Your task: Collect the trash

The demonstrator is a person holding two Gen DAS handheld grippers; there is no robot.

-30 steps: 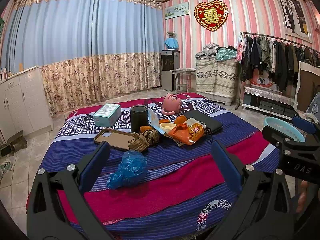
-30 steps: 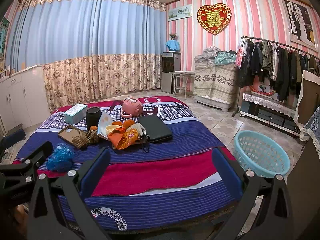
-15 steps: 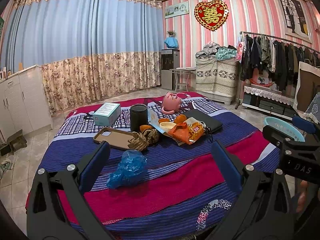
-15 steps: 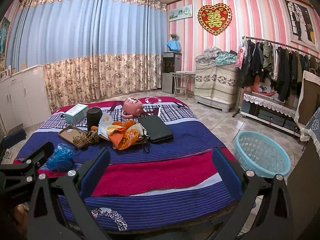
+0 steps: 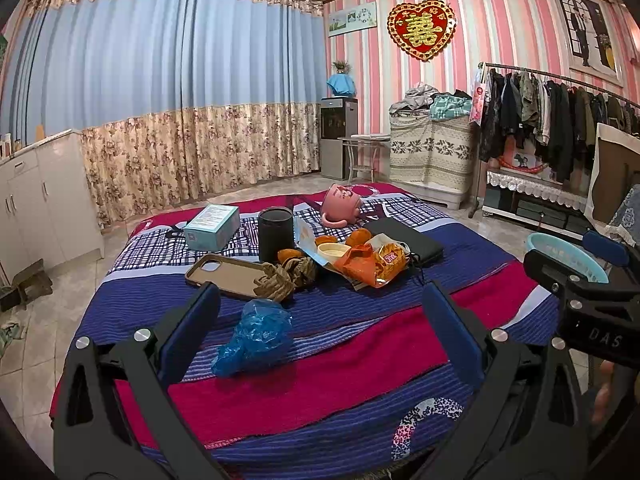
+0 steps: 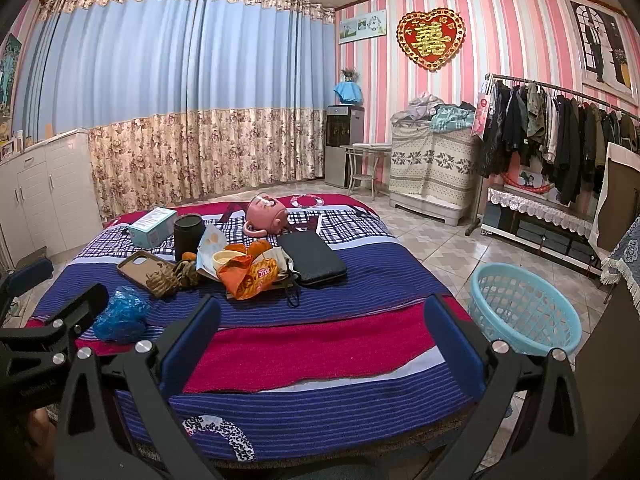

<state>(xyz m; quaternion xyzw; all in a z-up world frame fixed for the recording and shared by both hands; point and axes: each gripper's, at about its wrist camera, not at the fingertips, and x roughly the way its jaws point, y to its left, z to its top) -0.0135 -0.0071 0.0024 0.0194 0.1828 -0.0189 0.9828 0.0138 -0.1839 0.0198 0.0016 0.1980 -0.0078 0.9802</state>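
a crumpled blue plastic bag (image 5: 256,336) lies on the bed (image 5: 344,364) near its front left edge, beside what may be brown gloves (image 5: 280,276). both grippers, left (image 5: 320,334) and right (image 6: 320,336), hover with jaws apart, holding nothing.

You're standing in a home bedroom — a bed under a blue-and-red striped blanket (image 6: 320,344), long blue floral-hemmed curtains (image 6: 192,100), a metal rail of hanging dark clothes (image 6: 560,132), and a red heart-shaped wedding ornament (image 6: 431,38) on pink striped wallpaper.
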